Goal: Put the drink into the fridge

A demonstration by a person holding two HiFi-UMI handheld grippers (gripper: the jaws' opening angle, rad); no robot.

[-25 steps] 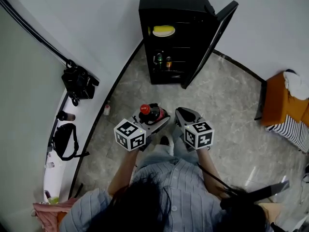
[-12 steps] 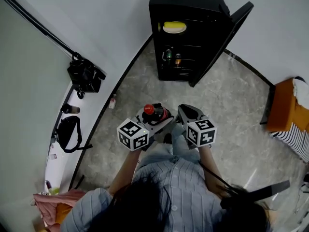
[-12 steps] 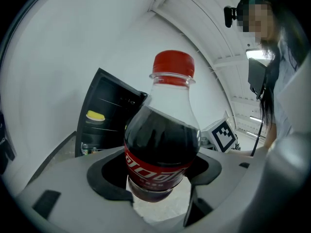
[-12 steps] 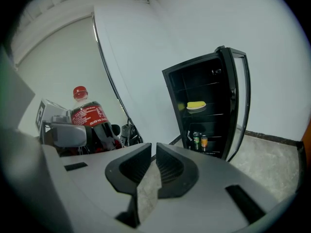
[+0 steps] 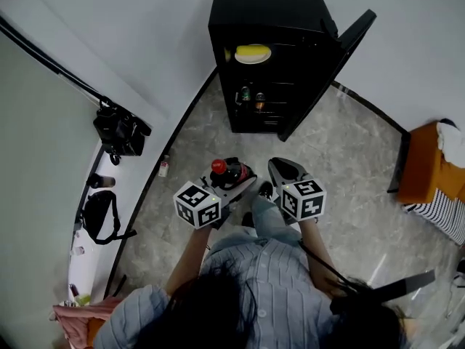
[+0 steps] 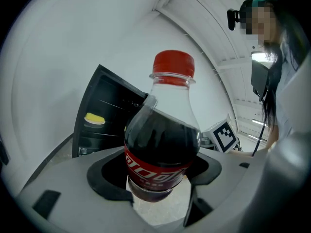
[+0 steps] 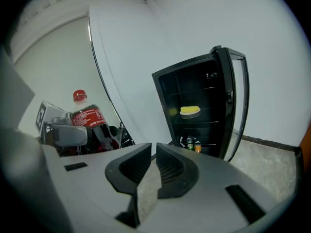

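The drink is a cola bottle (image 5: 227,171) with a red cap and red label. It stands upright between the jaws of my left gripper (image 5: 234,171), which is shut on its lower body (image 6: 160,152). My right gripper (image 5: 280,169) is beside it on the right, its jaws shut with nothing between them (image 7: 154,157). Ahead on the floor stands the black fridge (image 5: 272,20) with its door (image 5: 334,67) swung open to the right. On its shelves are a yellow item on a plate (image 5: 252,52) and cans (image 5: 251,97) lower down.
A curved white wall runs along the left, with black bags (image 5: 120,131) on a white ledge and a small bottle (image 5: 164,167) at its foot. Orange furniture (image 5: 425,169) stands at the right. The person's feet (image 5: 265,190) are below the grippers on grey stone floor.
The person has stepped toward the fridge, carrying both grippers along. The bottle stays in the left gripper's hold and the right jaws stay shut.
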